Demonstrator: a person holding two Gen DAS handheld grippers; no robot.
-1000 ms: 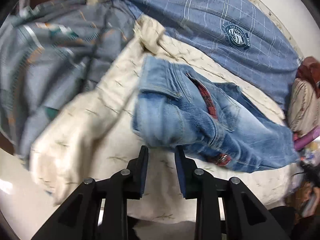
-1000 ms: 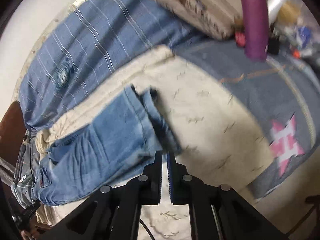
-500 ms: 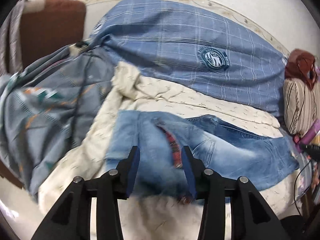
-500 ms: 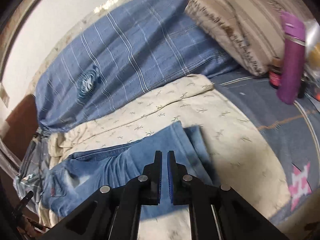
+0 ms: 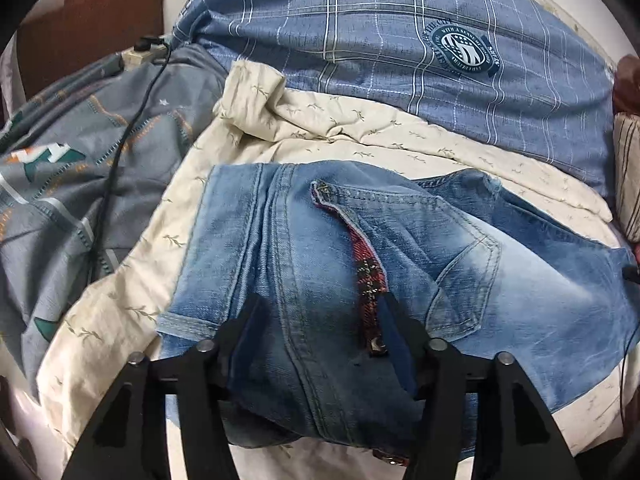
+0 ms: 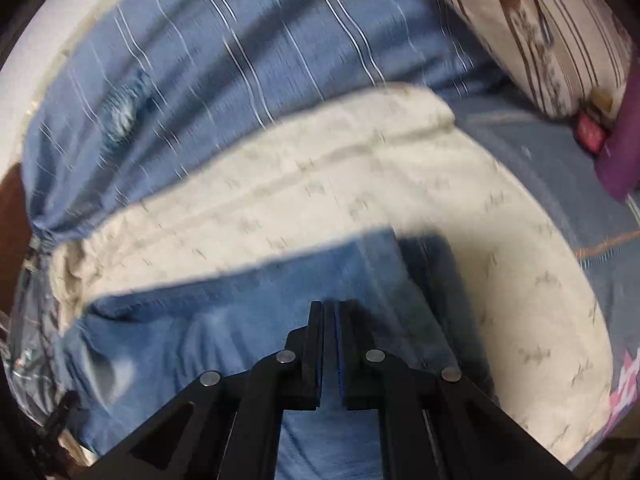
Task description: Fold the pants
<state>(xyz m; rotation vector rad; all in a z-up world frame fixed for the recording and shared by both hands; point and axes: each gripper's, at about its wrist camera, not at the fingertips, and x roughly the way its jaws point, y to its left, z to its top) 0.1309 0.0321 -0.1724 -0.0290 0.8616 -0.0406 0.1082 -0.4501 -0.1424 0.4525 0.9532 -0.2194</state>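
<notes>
Left gripper: jaws stand apart and have just been opening. The waistband end of the blue jeans lies between and beneath the 2 fingers, but the pads do not press on it. A red plaid lining strip runs along the open fly, just inside the right-hand finger. A back pocket sits ahead and to the right of that finger.

Right gripper: jaws nearly closed, only a thin slit between the pads. The leg end of the jeans lies under and around the fingers; the view is motion-blurred, and I cannot tell whether denim is pinched in the slit. The hem edge sits just ahead and right of the fingertips.

Jeans rest on a cream quilt with a small leaf print. Beyond it, ahead of both grippers, a blue checked blanket with a round emblem. Left of the left gripper: a grey patterned sheet with a black cable across it. Far right of the right gripper: a striped pillow and a purple bottle.
</notes>
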